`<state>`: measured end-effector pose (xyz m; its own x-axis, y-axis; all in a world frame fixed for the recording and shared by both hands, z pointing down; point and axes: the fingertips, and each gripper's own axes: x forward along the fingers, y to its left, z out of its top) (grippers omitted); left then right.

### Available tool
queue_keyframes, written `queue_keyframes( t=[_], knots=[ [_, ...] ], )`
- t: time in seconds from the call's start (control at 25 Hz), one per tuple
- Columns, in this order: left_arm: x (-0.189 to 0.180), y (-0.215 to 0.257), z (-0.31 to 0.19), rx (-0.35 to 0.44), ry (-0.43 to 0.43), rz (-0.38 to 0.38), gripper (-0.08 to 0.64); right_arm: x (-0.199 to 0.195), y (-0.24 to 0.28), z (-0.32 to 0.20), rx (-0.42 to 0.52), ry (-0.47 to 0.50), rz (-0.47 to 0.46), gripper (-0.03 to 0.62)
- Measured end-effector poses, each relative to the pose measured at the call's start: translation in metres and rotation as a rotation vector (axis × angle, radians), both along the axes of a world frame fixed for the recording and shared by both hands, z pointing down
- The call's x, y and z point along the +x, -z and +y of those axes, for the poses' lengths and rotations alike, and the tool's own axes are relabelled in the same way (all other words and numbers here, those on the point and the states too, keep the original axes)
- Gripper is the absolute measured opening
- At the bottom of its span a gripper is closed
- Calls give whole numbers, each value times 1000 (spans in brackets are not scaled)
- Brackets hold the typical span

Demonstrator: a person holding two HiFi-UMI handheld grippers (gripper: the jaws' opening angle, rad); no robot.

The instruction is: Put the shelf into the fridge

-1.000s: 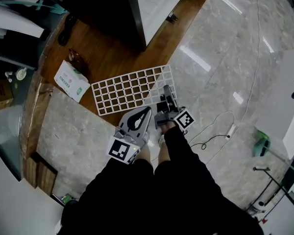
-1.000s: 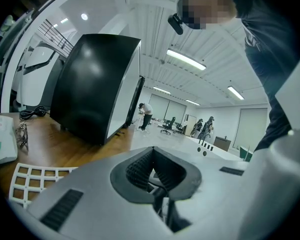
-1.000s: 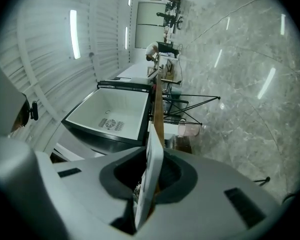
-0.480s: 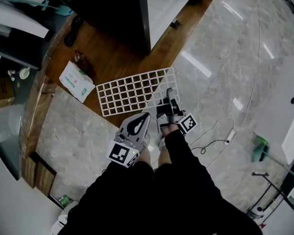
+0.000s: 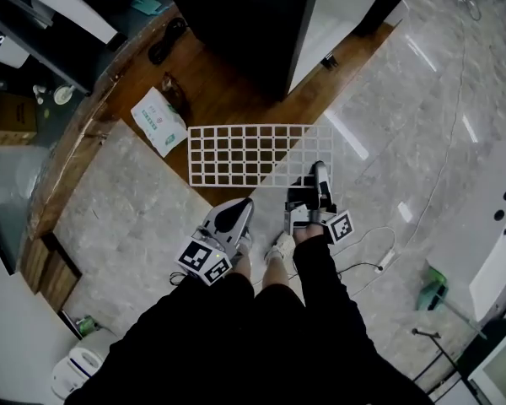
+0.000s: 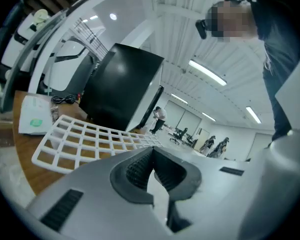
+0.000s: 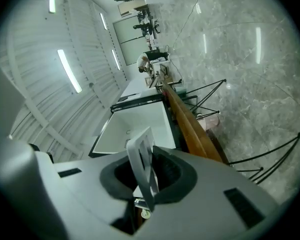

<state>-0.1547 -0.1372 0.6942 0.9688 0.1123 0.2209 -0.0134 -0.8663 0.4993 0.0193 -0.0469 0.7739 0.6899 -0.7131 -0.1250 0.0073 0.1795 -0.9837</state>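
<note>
White grid shelf, likely light, stiff and unwieldy, is hanging by its near right corner, pinched in the right gripper; left gripper is hovering closed, empty.

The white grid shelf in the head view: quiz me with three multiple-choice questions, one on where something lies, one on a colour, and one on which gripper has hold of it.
1. In the head view, where does the green-printed packet lie relative to the shelf?
A. To its left, on the wooden floor
B. On top of it
C. To its right

2. What colour is the shelf?
A. Black
B. White
C. Green

3. Which gripper grips the shelf?
A. Left only
B. Both
C. Right only

Answers:
1 A: the packet shows left of the shelf's left edge.
2 B: its bars are white.
3 C: the right gripper has its jaws on the shelf's edge. The left gripper has its jaws together with nothing between them.
</note>
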Motion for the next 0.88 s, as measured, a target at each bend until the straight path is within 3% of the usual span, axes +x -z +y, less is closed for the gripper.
queue_keyframes(
  t=[0.2,0.36,0.44,0.68,0.88],
  knots=[
    [-31,28,-16,-213,149,46,6,-6,62,12,53,0,5,38],
    [-54,56,-33,-506,302,176,8,-4,109,17,86,4,20,38],
    [-65,71,-39,-626,358,249,52,-4,130,24,105,0,25,38],
    [-100,122,-38,-725,394,381,163,-32,194,61,131,-16,45,38],
    [-81,136,-64,-753,419,448,207,-28,199,57,114,-7,23,38]
  ],
)
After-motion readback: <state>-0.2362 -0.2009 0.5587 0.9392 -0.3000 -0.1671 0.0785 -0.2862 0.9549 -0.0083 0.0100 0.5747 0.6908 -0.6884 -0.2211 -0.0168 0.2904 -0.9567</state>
